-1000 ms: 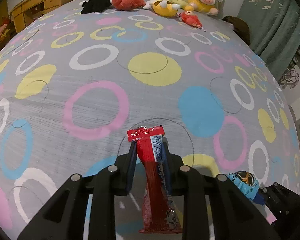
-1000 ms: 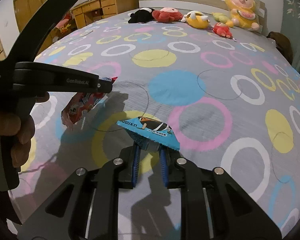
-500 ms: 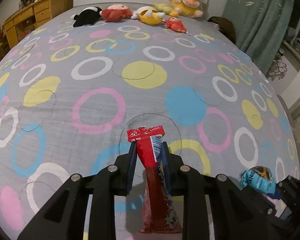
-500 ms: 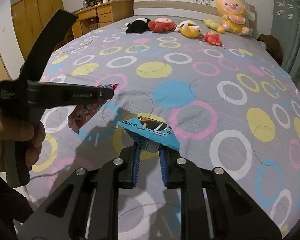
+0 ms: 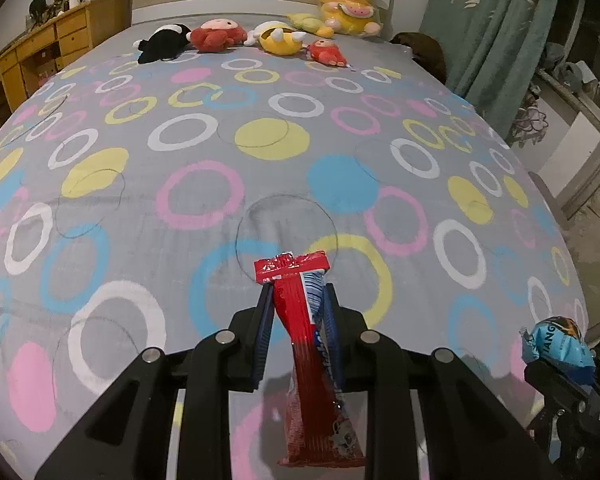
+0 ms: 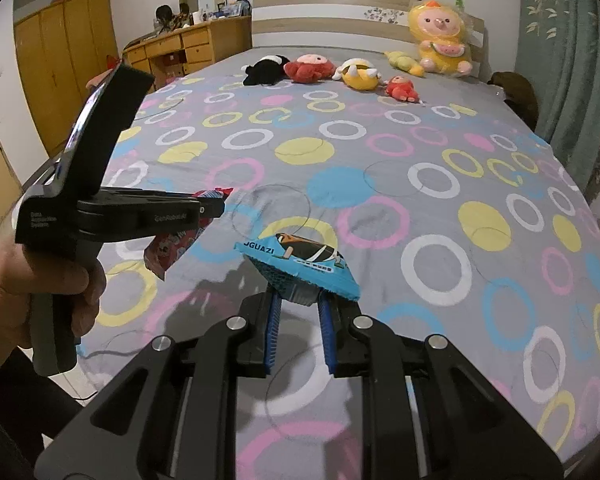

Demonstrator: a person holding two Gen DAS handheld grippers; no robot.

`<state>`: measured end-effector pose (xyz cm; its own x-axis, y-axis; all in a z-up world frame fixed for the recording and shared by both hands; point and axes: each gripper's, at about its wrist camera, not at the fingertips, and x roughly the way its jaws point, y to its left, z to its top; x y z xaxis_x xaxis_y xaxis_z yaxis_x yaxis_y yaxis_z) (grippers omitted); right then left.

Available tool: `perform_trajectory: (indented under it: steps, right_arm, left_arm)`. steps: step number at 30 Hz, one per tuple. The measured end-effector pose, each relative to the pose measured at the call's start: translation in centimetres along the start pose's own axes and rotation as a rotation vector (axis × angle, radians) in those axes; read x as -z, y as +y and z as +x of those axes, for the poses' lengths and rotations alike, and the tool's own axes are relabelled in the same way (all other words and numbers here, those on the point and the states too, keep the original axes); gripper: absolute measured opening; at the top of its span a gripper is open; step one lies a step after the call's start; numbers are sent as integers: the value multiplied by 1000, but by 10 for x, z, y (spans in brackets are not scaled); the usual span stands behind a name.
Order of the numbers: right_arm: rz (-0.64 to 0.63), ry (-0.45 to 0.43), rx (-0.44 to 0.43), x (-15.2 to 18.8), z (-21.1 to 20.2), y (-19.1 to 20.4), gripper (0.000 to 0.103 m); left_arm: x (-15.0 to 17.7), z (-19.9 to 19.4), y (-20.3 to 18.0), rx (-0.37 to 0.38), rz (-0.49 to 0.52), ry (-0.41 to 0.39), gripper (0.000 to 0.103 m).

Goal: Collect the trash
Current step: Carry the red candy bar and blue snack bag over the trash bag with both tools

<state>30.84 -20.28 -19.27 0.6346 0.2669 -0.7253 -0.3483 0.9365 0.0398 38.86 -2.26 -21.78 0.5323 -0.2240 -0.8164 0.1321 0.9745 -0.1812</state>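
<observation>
Red wrapper [image 5: 305, 344] clamped in left tongs [image 5: 296, 300], blue wrapper [image 6: 300, 264] in right tongs [image 6: 298, 300].

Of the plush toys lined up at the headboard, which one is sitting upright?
The big yellow plush holding a watermelon slice, propped against the headboard. The black plush, red plush and the other small ones lie flat on the bedspread.

You can read "JGUAZI" on the blue wrapper [image 6: 300, 266], and "GenRobot.AI" on the side of your left gripper [image 6: 211, 210].
</observation>
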Motion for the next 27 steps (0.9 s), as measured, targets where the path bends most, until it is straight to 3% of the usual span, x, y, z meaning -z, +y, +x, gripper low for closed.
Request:
perform_trajectory:
  steps: [10, 18, 27]
  right_arm:
    - [28, -33, 50, 26, -57, 17, 18]
    - [62, -24, 66, 66, -93, 32, 18]
    - [124, -39, 85, 108, -130, 42, 18]
  left_arm:
    - [42, -26, -15, 27, 42, 9, 25]
    - [102, -44, -35, 77, 59, 56, 25]
    - [147, -61, -57, 102, 121, 48, 25]
